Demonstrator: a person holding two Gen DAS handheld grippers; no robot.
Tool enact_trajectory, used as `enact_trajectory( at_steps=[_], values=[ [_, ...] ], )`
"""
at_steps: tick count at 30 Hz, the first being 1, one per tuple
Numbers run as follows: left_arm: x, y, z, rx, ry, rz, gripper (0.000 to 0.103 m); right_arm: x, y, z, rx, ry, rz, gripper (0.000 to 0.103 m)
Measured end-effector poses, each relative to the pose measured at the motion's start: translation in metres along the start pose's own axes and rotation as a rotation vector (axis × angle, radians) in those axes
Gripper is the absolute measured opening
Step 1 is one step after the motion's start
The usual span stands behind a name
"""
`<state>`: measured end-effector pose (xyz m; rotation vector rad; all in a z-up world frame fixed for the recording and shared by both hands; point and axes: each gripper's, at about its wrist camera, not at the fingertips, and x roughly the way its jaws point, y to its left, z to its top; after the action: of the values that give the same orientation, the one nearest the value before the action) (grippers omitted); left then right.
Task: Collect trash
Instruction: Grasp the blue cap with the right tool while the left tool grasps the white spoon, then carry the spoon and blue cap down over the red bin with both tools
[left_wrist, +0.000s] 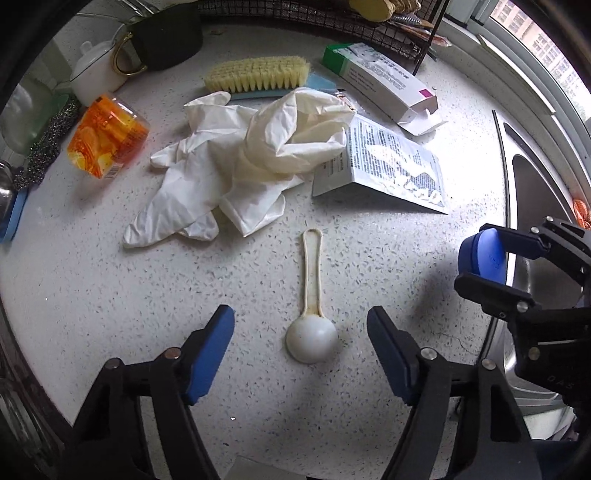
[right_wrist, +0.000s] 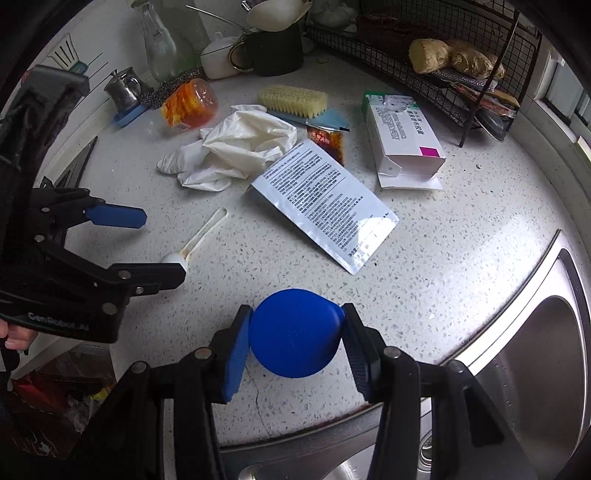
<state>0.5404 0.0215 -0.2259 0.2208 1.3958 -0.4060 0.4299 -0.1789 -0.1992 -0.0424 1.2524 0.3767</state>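
A white plastic scoop (left_wrist: 311, 334) lies on the speckled counter, bowl nearest me, handle pointing away. My left gripper (left_wrist: 301, 350) hangs over it with both blue pads apart from the bowl, one on each side, so it is open. The right wrist view shows that scoop (right_wrist: 192, 245) beside the left gripper (right_wrist: 162, 247). My right gripper (right_wrist: 295, 338) is shut on a round blue lid (right_wrist: 293, 332), held above the counter edge near the sink; from the left wrist the lid (left_wrist: 484, 256) appears at the right. Crumpled white gloves (left_wrist: 236, 155) and a printed foil pouch (left_wrist: 388, 162) lie farther back.
A scrub brush (left_wrist: 258, 75), an open white carton (left_wrist: 380, 79), an orange plastic tub (left_wrist: 107, 136), steel wool (left_wrist: 48, 144) and a white pot (left_wrist: 96, 72) crowd the back. A steel sink (right_wrist: 524, 365) lies right. A wire rack (right_wrist: 436, 59) stands behind. A sauce sachet (right_wrist: 327, 142) is by the pouch.
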Motion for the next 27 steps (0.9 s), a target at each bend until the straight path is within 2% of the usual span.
enact_trajectory(
  at_steps=[1,5,7,10,12,13,20,27],
  values=[
    [0.003,0.0,0.001,0.004,0.008,-0.001,0.063,-0.002,-0.003,0.001,0.009,-0.008,0.006,0.045],
    [0.012,-0.008,0.005,0.033,0.024,0.017,0.055,0.0,-0.022,0.003,0.031,-0.014,0.017,0.045],
    [0.012,-0.009,0.006,0.042,0.028,0.041,0.038,0.0,-0.026,0.002,0.046,-0.009,0.02,0.045],
    [0.013,-0.009,0.008,0.027,0.031,0.04,0.021,0.0,-0.028,-0.004,0.074,0.002,0.027,0.045],
    [0.012,-0.007,0.006,0.019,0.032,0.025,0.017,0.001,-0.031,-0.005,0.089,0.008,0.029,0.045],
    [0.012,-0.008,0.005,0.021,0.031,0.025,0.008,0.001,-0.032,-0.007,0.092,0.009,0.029,0.045],
    [0.011,-0.009,-0.004,0.015,0.025,0.035,0.008,-0.003,-0.028,-0.012,0.081,0.012,0.031,0.045],
    [-0.006,-0.018,-0.02,0.011,-0.011,0.016,0.008,-0.002,-0.01,-0.002,0.057,-0.007,0.024,0.045]
  ],
)
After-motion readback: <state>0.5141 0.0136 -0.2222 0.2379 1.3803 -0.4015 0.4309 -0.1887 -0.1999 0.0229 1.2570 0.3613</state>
